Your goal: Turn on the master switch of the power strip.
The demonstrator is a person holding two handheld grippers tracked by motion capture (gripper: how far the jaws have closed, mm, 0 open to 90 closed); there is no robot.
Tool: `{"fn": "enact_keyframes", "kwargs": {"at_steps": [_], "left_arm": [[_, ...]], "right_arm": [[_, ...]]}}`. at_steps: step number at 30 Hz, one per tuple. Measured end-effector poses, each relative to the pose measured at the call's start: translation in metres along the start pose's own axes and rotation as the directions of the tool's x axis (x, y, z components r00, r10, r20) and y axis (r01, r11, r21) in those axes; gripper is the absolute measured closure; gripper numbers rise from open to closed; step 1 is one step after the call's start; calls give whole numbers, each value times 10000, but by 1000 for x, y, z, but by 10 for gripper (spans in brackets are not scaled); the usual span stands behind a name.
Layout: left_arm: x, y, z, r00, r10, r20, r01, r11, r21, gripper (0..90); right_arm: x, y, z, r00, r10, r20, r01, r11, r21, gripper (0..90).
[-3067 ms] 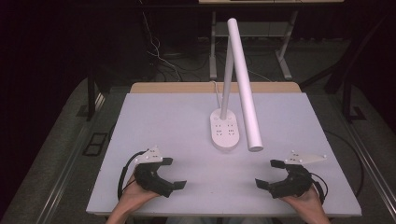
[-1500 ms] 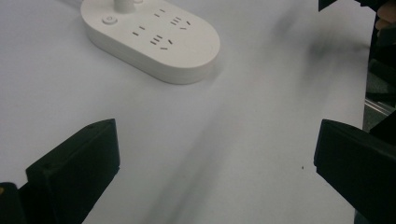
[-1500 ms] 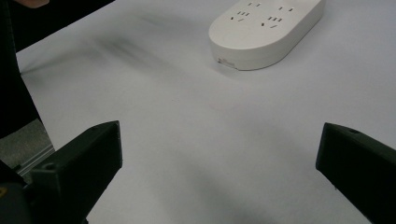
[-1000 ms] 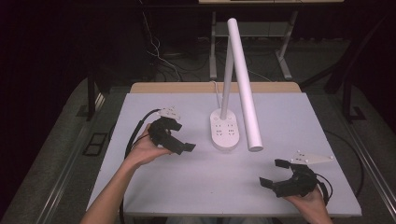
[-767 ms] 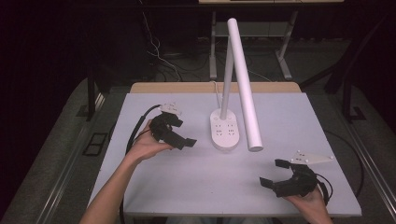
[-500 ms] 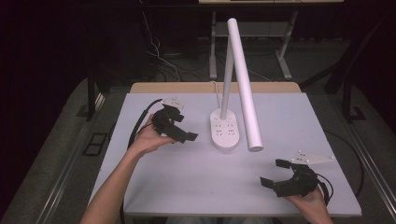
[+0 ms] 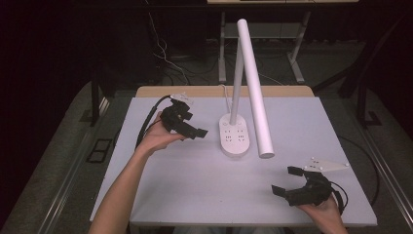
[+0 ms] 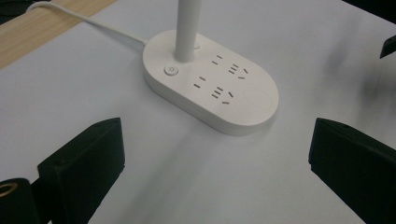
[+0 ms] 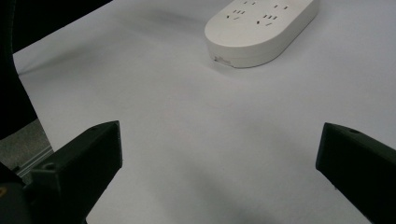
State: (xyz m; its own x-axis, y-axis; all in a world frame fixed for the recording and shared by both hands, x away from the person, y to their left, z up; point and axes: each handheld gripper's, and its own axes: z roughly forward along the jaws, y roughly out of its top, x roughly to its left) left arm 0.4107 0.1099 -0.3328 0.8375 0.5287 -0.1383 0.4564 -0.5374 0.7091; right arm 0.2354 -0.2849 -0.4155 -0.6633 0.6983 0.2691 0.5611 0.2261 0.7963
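Note:
A white desk lamp stands mid-table: an oval base [image 7: 235,140] with socket slots, a thin pole [image 7: 237,83] and a long tube head [image 7: 254,92] slanting toward me. My left gripper [image 7: 195,125] hovers open just left of the base, jaws pointing at it. In the left gripper view the base [image 8: 210,88] with its round button [image 8: 171,71] lies ahead of the left gripper [image 8: 215,172], whose wide-apart jaws hold nothing. My right gripper [image 7: 286,180] rests open near the front right. In the right gripper view the base [image 9: 261,28] is far beyond the right gripper [image 9: 219,172].
The white table [image 7: 195,185] has a wooden strip [image 7: 195,91] along its far edge. The lamp's white cable [image 8: 79,18] runs off the base toward that strip. Dark floor, cables and desk legs lie beyond the table.
My left gripper has gone from the front left up and right to beside the lamp base, creeping closer in the last second. The right gripper has stayed put.

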Motion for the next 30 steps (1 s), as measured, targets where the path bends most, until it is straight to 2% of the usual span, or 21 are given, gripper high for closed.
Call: {"fn": "enact_keyframes", "kwargs": {"at_steps": [9,11,14,16,23,24,29,30], "left_arm": [[8,16,8,9993,-268,-258,263,9994,-206,35],[10,20,9,9993,-217,-291,216,9998,-40,35],[12,25,14,9982,-484,-351,477,9986,-209,37],[15,28,15,9981,-482,-391,474,9987,-211,41],[25,33,29,9925,-1166,-362,1148,9923,-468,49],[27,33,30,9929,-1149,-321,1135,9927,-401,52],[33,32,42,9847,-1722,-282,1699,9830,-703,70],[35,31,43,9847,-1720,-267,1697,9829,-713,73]], "right_arm": [[0,0,0,9999,-16,130,15,10000,50,0],[0,0,0,9999,-18,126,17,10000,45,0],[0,0,0,9999,-4,109,4,10000,48,0],[0,0,-1,9999,-6,117,6,10000,41,0],[-1,0,-1,9999,-7,163,6,10000,23,0],[-1,0,-1,9998,-11,173,10,10000,21,0],[-1,0,-2,9998,9,182,-10,10000,23,0],[-1,0,-2,9998,8,177,-8,10000,20,0]]}}
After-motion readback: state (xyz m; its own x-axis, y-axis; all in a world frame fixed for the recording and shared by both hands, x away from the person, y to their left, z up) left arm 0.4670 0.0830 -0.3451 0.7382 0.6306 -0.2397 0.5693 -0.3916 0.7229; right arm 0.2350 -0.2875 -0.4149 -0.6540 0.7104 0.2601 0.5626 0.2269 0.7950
